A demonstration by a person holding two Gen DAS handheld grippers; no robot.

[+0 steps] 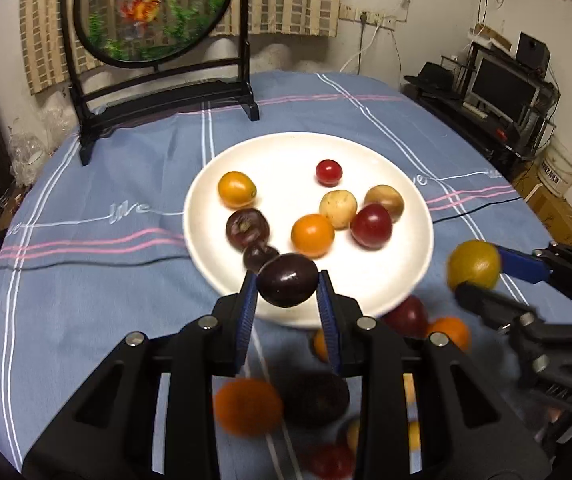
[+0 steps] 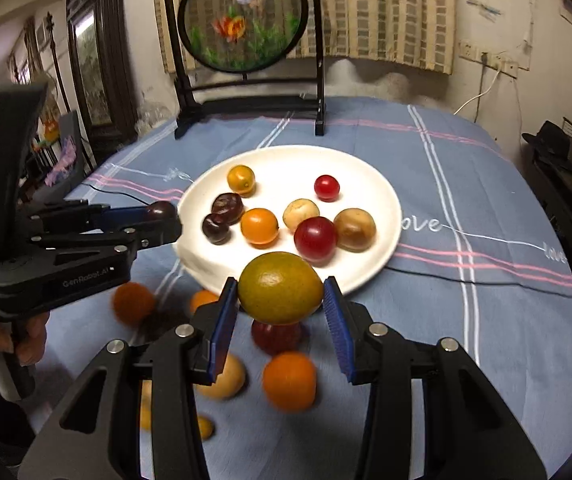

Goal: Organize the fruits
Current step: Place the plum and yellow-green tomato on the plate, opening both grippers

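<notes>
The left gripper (image 1: 287, 280) is pinching a glossy, dark purple plum (image 1: 287, 280) between its blue pads, holding it over the near rim of the white plate (image 1: 406, 208). The right gripper (image 2: 280, 288) is squeezing a yellow-green fruit (image 2: 280, 287), smooth and oval, just short of the same rim. Eight small fruits are sitting on the plate: orange, red, tan and dark purple. More fruits are lying blurred on the blue tablecloth (image 2: 466, 320) beneath both grippers.

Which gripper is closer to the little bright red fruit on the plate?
Right, though only slightly. The right gripper, holding a yellow-green fruit, sits at the plate's near edge, in line with the small red fruit. The left gripper, holding a dark plum, is at the opposite side edge.
</notes>
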